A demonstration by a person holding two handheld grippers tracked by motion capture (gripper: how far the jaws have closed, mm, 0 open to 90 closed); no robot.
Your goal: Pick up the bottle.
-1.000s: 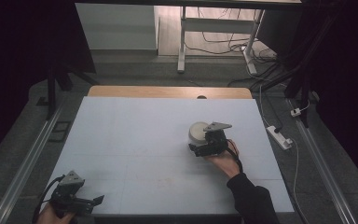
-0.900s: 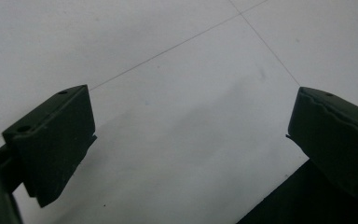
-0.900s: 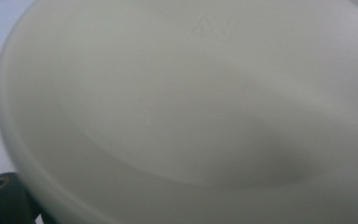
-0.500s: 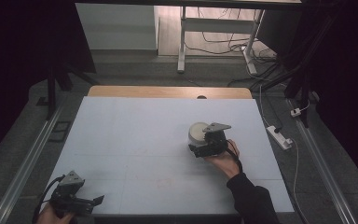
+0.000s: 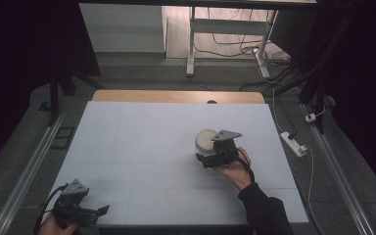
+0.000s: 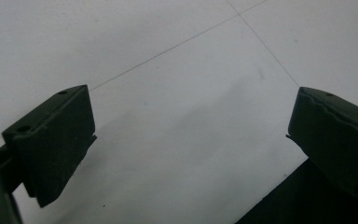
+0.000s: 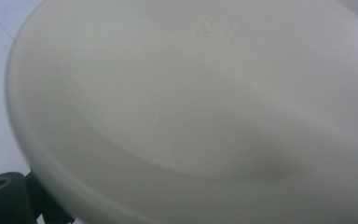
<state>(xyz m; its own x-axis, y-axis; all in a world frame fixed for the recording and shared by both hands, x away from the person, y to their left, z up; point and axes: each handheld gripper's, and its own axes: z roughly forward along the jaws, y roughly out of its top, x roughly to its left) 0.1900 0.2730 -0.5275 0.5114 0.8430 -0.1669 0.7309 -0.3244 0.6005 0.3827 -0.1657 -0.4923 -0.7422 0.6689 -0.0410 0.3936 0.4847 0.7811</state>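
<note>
A white round bowl-like container point(image 5: 206, 139) sits on the white table point(image 5: 142, 142), right of centre. My right gripper point(image 5: 205, 154) is right up against its near side, held by a hand in a dark sleeve. In the right gripper view the container's pale surface point(image 7: 191, 107) looms very close, with a faint embossed mark near the top. One black fingertip point(image 7: 0, 191) shows under its rim at lower left, and the other is hidden. My left gripper point(image 5: 99, 211) rests at the table's near left corner, open point(image 6: 191, 135) over bare table.
A wooden strip point(image 5: 176, 96) runs along the table's far edge. A white power strip point(image 5: 293, 143) lies on the floor to the right. Metal rails flank the table, and a desk frame with cables point(image 5: 225, 44) stands beyond.
</note>
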